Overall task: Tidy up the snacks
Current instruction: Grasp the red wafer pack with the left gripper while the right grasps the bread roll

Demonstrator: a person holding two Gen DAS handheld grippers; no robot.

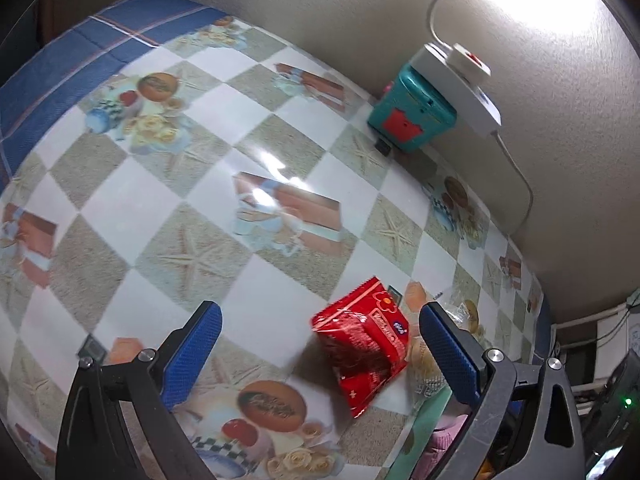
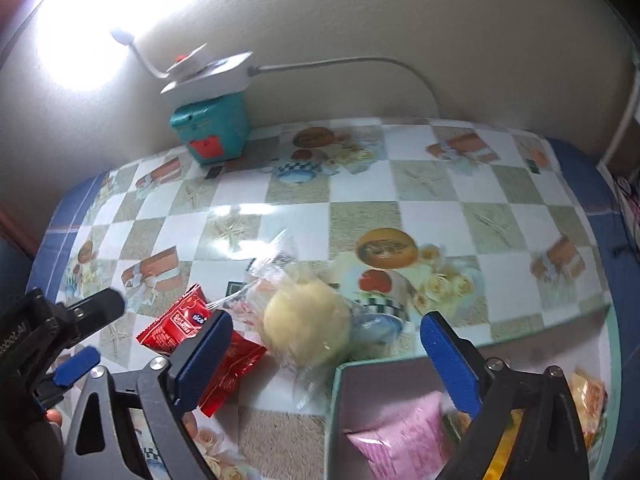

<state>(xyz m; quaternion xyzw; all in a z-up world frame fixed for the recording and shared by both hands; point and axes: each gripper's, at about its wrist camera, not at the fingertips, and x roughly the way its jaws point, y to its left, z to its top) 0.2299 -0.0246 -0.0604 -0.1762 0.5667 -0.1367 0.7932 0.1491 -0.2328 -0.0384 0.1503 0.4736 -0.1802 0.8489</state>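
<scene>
Both grippers hang over the desk (image 2: 440, 184) with its checked cloth, both pointing steeply down. The right gripper (image 2: 326, 344) has its blue pads spread wide with nothing pressed between them, and the pale round bun in clear wrap (image 2: 306, 326) sits right in that gap, low centre of the right wrist view, a touch nearer the left pad. Its clear twisted tail runs up and left, toward the red snack packet (image 2: 224, 364), which lies touching or overlapping the wrap, partly behind the left pad.

Over on the left wrist view, the left gripper (image 1: 320, 356) is just as wide and empty; that red packet lies between its pads, toward the right one, long axis running from upper right down to the frame's bottom.

The box (image 2: 336, 400) with a pink packet (image 2: 400, 436) inside sits at lower right, just beside the bun. I'd say each gripper is lined up on its own snack.
</scene>
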